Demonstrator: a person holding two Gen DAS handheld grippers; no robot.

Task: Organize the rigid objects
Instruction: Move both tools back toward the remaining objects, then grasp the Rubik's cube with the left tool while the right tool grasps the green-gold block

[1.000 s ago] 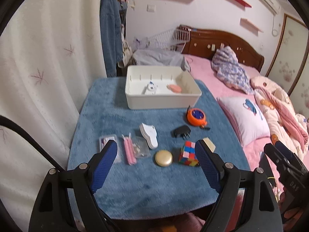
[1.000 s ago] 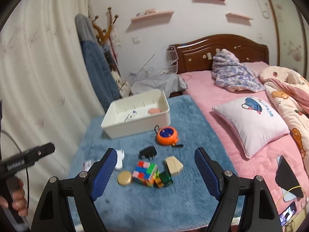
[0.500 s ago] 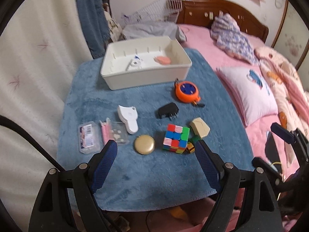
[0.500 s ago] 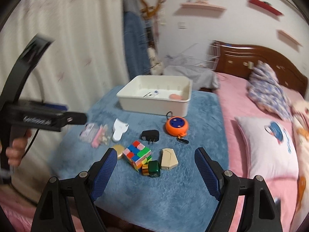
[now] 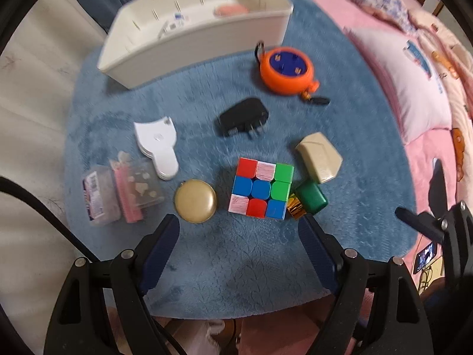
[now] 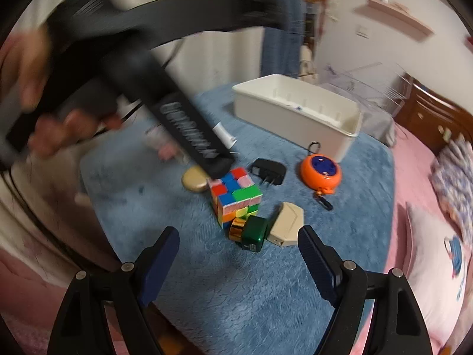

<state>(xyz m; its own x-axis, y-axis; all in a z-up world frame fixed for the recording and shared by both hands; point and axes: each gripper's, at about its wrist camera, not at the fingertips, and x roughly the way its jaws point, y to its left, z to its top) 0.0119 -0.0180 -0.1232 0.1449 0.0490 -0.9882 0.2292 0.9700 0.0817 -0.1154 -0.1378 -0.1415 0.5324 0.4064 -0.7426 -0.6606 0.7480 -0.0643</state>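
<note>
A colourful puzzle cube (image 5: 261, 190) (image 6: 235, 195) lies mid-table on the blue cloth, with a green box (image 5: 310, 198) (image 6: 253, 233) and a beige case (image 5: 319, 158) (image 6: 286, 224) at its right and a gold round compact (image 5: 195, 201) (image 6: 193, 179) at its left. Farther back lie a black charger (image 5: 244, 117) (image 6: 269, 171), an orange reel (image 5: 286, 70) (image 6: 320, 171) and a white tool (image 5: 158, 145). My left gripper (image 5: 239, 229) hangs open above the cube, pointing down, nothing between its fingers. My right gripper (image 6: 238, 241) is open above the green box.
A white bin (image 5: 192, 34) (image 6: 298, 112) with small items stands at the table's far side. Clear packets with pink sticks (image 5: 118, 190) lie at the left. A pink bed with a pillow (image 5: 414, 80) lies to the right. A hand (image 6: 32, 88) holds the blurred left tool.
Both grippers came down and tipped toward the table; the objects now look bigger. The left tool swept in front of the right camera. Both jaws stayed the same width.
</note>
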